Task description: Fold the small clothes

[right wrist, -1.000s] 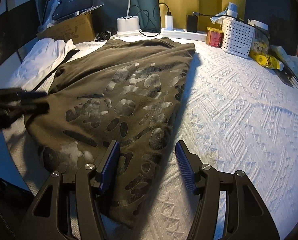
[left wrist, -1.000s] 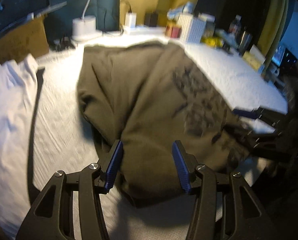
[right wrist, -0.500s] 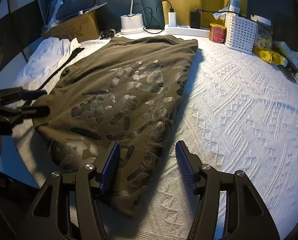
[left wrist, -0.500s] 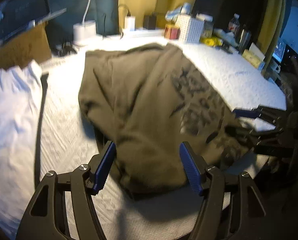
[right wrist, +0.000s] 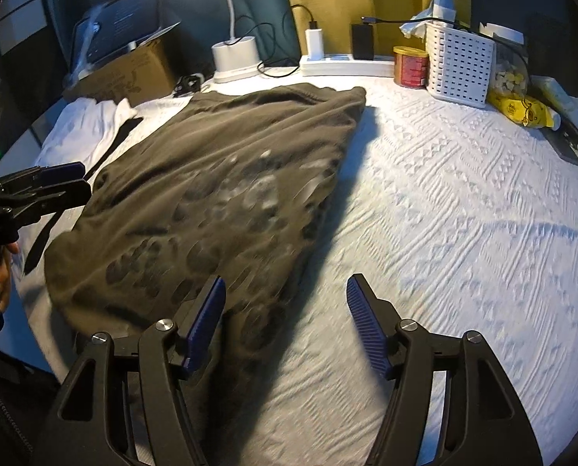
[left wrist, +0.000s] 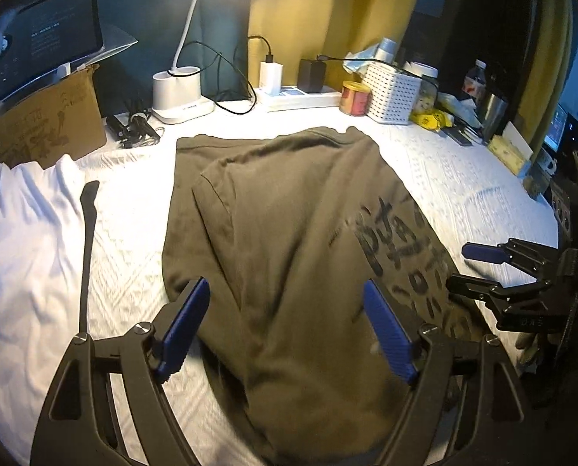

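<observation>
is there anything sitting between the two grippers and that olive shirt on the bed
Nothing visible does. The olive shirt lies directly under the left gripper and beside the right gripper, both with jaws opening and nothing held between them. The white garment and the black strap lie off to its left.

Your left gripper [left wrist: 285, 326] and right gripper [right wrist: 285, 320] both tilt steeply downward, jaws opening wide, blue pads [left wrist: 184, 322] gripping nothing, held side by side.
</observation>
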A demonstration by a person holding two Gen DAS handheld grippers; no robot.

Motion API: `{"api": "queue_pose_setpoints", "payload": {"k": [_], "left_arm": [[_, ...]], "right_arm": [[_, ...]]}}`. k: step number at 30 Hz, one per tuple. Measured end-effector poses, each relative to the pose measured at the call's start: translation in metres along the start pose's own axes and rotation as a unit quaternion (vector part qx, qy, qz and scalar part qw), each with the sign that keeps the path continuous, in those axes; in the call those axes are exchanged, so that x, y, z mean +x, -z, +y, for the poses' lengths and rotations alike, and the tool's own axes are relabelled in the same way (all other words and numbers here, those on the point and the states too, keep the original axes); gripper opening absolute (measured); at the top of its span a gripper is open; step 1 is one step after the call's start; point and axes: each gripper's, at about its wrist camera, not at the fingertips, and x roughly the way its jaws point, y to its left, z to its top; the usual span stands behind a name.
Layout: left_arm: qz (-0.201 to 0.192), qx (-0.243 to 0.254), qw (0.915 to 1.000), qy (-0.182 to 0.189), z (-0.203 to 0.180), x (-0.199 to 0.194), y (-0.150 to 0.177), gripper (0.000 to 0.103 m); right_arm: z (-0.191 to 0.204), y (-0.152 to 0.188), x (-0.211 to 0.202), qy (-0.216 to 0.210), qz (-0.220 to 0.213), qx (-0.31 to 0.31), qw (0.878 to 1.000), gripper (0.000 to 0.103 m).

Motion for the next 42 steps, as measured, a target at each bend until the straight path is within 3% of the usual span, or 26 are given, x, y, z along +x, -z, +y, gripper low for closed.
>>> {"api": "queue_pose_setpoints", "payload": {"k": [23,27,38,42], "left_arm": [[0.016,-0.022,0.9995,-0.014,0.039,0.061,-0.051,0.081],[0.023,-0.019,0.999,-0.034,0.051,0.078,-0.062,0.081],[0.031,-0.051,0.9979,-0.024,0.088,0.12,-0.086,0.081],[0.035,-0.029,0.9987,-0.023,0.083,0.13,-0.086,0.092]], "right_arm": [[-0.05,-0.063,0.049,0.012,0.011,0.018,1.0,0.069],[-0.054,-0.077,0.06,0.009,0.009,0.02,1.0,0.069],[-0.067,-0.113,0.088,-0.008,0.007,0.03,0.999,0.069],[-0.073,-0.12,0.098,-0.018,0.007,0.038,0.999,0.069]]}}
